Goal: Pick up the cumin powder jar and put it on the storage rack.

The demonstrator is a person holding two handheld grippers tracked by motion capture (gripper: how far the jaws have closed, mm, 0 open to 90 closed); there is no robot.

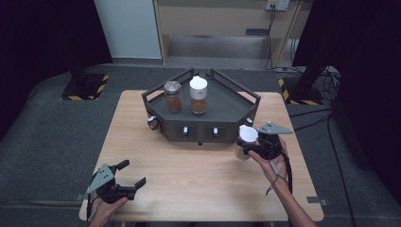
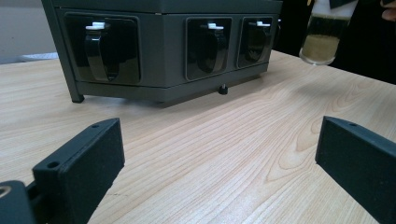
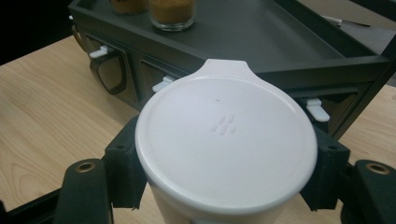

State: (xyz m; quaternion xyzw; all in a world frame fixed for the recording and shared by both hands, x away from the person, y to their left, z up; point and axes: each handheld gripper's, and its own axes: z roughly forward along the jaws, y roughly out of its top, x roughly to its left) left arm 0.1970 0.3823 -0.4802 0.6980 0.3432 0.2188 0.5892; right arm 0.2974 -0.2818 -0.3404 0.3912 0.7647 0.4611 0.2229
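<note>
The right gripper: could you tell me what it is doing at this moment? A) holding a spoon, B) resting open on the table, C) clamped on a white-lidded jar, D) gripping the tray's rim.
C: the right gripper has its black jaws closed on either side of the white-lidded jar.

High view looks down; both tool views face the rack [image 1: 201, 111] closely.

You have three glass spice jars in all: two stand on the dark grey angular metal rack [image 1: 227, 101] at the far middle of the light wooden table [image 1: 189, 184], a silver-capped jar of brown spice [image 1: 173, 96] on the left and a white-lidded jar of brown spice [image 1: 198, 95] on the right; the third, a white-lidded jar of pale spice [image 1: 245, 141], is near the rack's right front corner. You have two black two-jaw grippers: the left gripper [image 1: 130, 173] and the right gripper [image 1: 249, 143].
</note>
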